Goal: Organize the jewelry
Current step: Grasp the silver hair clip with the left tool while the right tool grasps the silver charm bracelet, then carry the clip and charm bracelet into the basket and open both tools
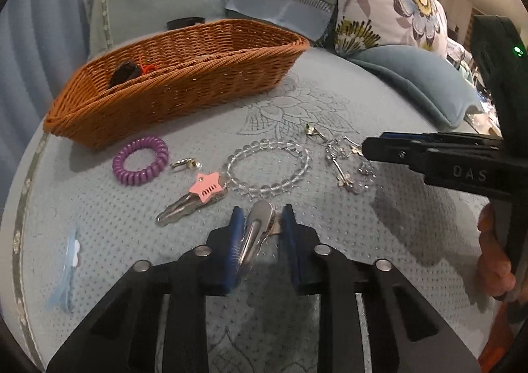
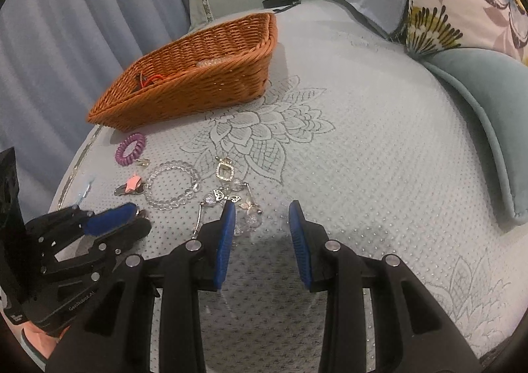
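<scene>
My left gripper (image 1: 262, 213) has a silver hair clip (image 1: 255, 231) between its blue pads, resting against the left pad with a gap to the right one. It shows low on the bed in the right wrist view (image 2: 132, 214). My right gripper (image 2: 262, 208) is open and empty above the bedspread, beside a pile of silver butterfly jewelry (image 2: 227, 196). A clear bead bracelet (image 1: 267, 168), a pink star clip (image 1: 204, 188), a purple coil hair tie (image 1: 140, 160) and a small earring (image 1: 184, 163) lie on the bed. The wicker basket (image 1: 184, 89) stands behind them with a few items inside.
Floral and blue pillows (image 1: 389, 0) lie at the back right. A blue curtain (image 2: 66, 26) hangs on the left past the bed's edge. A pale blue clip (image 1: 67, 270) lies near the left edge. A square pendant (image 2: 225, 171) lies by the embroidered flower.
</scene>
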The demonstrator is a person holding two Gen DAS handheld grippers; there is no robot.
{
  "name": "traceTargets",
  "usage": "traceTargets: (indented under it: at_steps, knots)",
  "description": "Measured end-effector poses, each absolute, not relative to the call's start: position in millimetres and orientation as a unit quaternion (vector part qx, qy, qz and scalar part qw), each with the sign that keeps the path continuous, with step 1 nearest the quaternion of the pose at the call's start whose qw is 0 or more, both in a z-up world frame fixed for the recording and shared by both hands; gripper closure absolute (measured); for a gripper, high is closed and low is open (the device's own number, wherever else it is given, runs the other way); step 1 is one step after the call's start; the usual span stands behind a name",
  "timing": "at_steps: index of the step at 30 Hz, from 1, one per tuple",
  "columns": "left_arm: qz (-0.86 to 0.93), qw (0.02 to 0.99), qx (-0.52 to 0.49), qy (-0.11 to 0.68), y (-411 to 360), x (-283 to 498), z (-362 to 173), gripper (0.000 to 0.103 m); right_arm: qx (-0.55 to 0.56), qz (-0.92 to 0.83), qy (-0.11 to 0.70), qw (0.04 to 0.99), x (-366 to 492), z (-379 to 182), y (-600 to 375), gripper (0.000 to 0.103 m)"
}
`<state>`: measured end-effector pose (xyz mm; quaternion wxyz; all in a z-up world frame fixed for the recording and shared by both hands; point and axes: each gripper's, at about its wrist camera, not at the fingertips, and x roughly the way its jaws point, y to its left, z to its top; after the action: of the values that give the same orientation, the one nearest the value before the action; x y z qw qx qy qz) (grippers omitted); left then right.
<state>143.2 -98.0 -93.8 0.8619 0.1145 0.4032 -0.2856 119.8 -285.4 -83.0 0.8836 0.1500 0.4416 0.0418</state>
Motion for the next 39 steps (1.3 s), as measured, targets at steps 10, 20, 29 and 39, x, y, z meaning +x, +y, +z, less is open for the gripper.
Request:
traceTargets:
  at_steps: [10,20,29,39]
  knots:
    - [-0.246,0.876,0.045,0.413,-65.4,129.1,-89.2,0.081,0.123,0.064,0.444,0.885,117.8,-80.3,-281.0,0.072]
    - [-0.239,0.877,0.015,0.416,-60.5,142.6,-89.0,0.081,0.074,0.048,0.444,0.892,134.0,-84.2,-259.9,0.059]
    - [-0.24,0.876,-0.005,0.418,-54.3,146.4,-87.4,0.081,0.076,0.067,0.439,0.893,128.8,-79.2,-240.2,0.059]
    - [-0.241,0.882,-0.009,0.405,-51.5,142.8,-82.6,0.081,0.017,0.062,0.435,0.898,121.3,-81.2,-221.0,0.101]
